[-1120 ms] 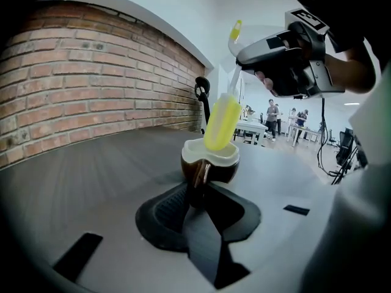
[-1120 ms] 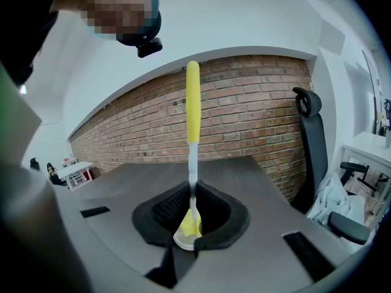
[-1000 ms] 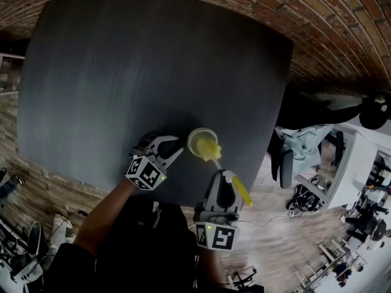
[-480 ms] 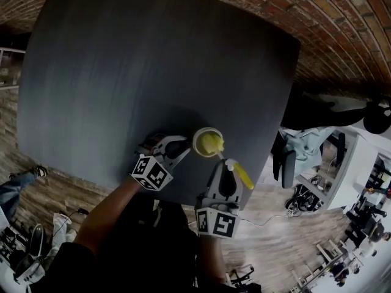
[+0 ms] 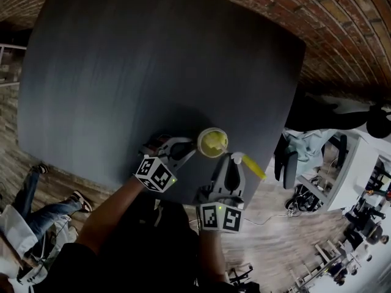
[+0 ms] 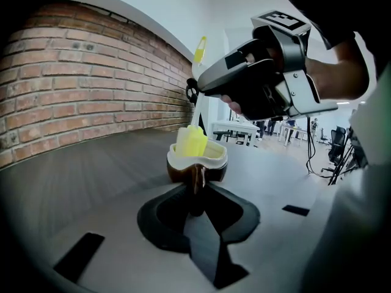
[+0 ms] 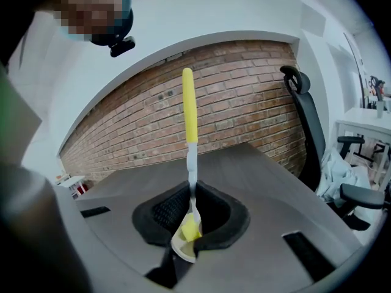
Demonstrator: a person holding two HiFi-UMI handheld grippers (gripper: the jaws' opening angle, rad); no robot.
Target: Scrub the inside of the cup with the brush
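Observation:
A brown cup with a cream rim [image 5: 212,143] stands near the table's front edge. My left gripper [image 5: 189,147] is shut on its handle [image 6: 195,185]; the jaws have just been closing with the handle between them. My right gripper [image 5: 231,159] is shut on the white stem of the brush [image 7: 190,163], just right of the cup. The brush's yellow head [image 6: 191,142] sits inside the cup and pokes above the rim. Its yellow handle end [image 5: 254,167] points away from the cup. In the right gripper view the cup [image 7: 181,246] lies right below the jaws.
The dark table [image 5: 153,66] stretches far beyond the cup. Its front edge runs just under both grippers. A brick wall [image 5: 342,35] stands behind. An office chair [image 7: 305,127] stands off the right corner. A person's legs [image 5: 36,206] show on the floor at lower left.
The brush head has sunk deeper into the cup as my right gripper came down and rolled a little. My left gripper kept its place at the handle. A person walked in at lower left.

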